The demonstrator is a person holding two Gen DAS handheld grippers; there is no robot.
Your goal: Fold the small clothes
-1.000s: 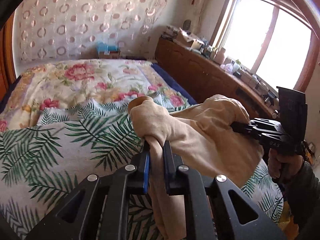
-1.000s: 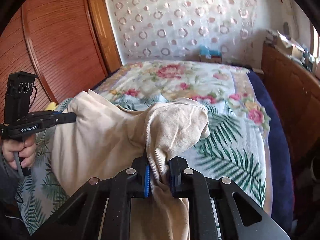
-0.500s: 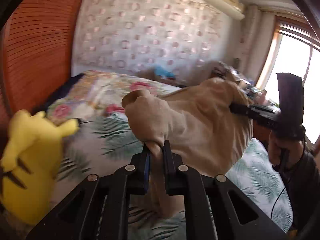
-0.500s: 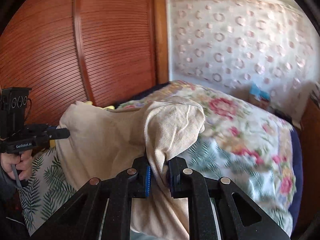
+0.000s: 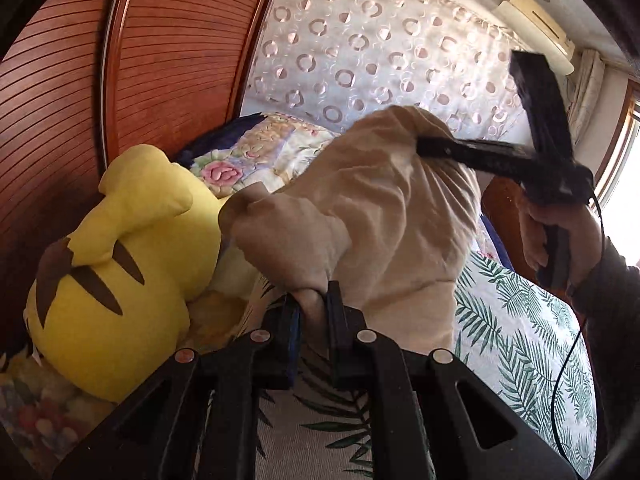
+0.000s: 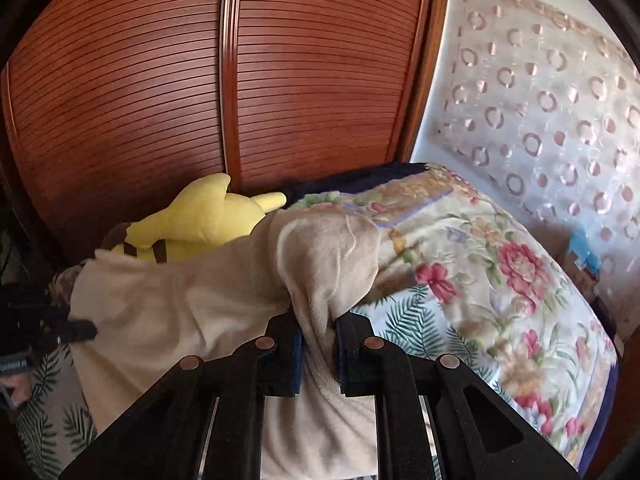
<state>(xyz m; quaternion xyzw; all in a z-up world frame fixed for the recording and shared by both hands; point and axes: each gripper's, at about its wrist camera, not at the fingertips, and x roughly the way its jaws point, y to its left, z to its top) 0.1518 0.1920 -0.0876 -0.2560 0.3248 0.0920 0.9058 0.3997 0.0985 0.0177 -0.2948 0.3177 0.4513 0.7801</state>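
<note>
A beige garment (image 5: 372,216) hangs stretched between the two grippers above the bed. My left gripper (image 5: 311,304) is shut on one bunched corner of it. The right gripper (image 5: 420,146) shows in the left wrist view at the upper right, clamped on the far corner, with a hand (image 5: 560,236) on its handle. In the right wrist view the right gripper (image 6: 318,330) is shut on a fold of the beige garment (image 6: 192,304). There the left gripper (image 6: 86,330) shows dark at the left edge, on the other corner.
A yellow plush toy (image 5: 120,280) lies at the left against a slatted wooden wardrobe (image 6: 200,80). The bed has a palm-leaf sheet (image 5: 520,340) and a floral quilt (image 6: 500,272). A circle-patterned curtain (image 5: 360,52) hangs behind, with an air conditioner (image 5: 536,24) at the top right.
Both grippers swung leftwards with the garment still held between them. The views turned from the window and cabinet towards the wardrobe, and the yellow plush toy came into view.
</note>
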